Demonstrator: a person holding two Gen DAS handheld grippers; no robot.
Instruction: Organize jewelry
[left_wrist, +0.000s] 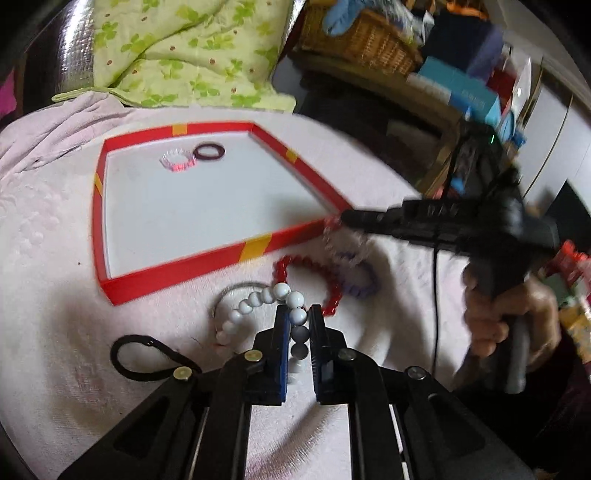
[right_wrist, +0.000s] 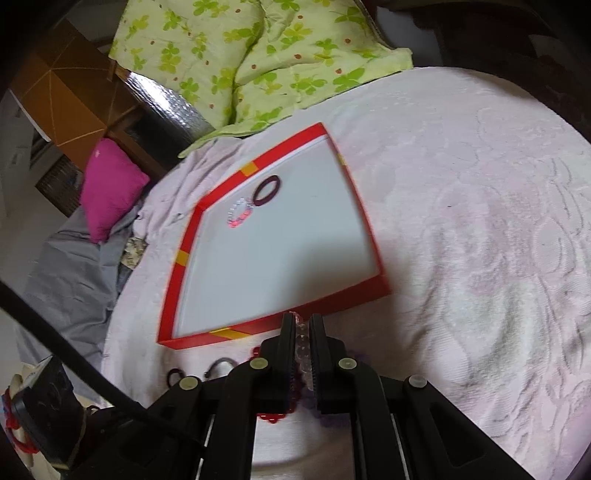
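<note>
Pale pink bedspread (right_wrist: 461, 221) with a quilted flower pattern was the work surface, soft enough that the loose beads sank in a bit. On it sat a shallow red tray (left_wrist: 177, 271) with a smooth white floor, low walls and yellow tape marks, which I'd guess was the place everything was meant to end up. Already inside, up at the far end, were a clear faceted bracelet (left_wrist: 177, 160) and a dark hair tie (left_wrist: 209, 152), just beside each other.

Left gripper (left_wrist: 298, 317) was clamped on a white bead bracelet (left_wrist: 255, 301), round glossy beads trailing onto the cloth. Right gripper (right_wrist: 303, 328) was pinched shut on a clear bead bracelet (right_wrist: 303, 347) (blurry), right at the tray's near wall. Still waiting on the cloth: 1 red bead bracelet (left_wrist: 314, 275), 1 purple one (left_wrist: 364, 282), a thin metal bangle (left_wrist: 240, 288) and a black hair tie (left_wrist: 142, 356).
</note>
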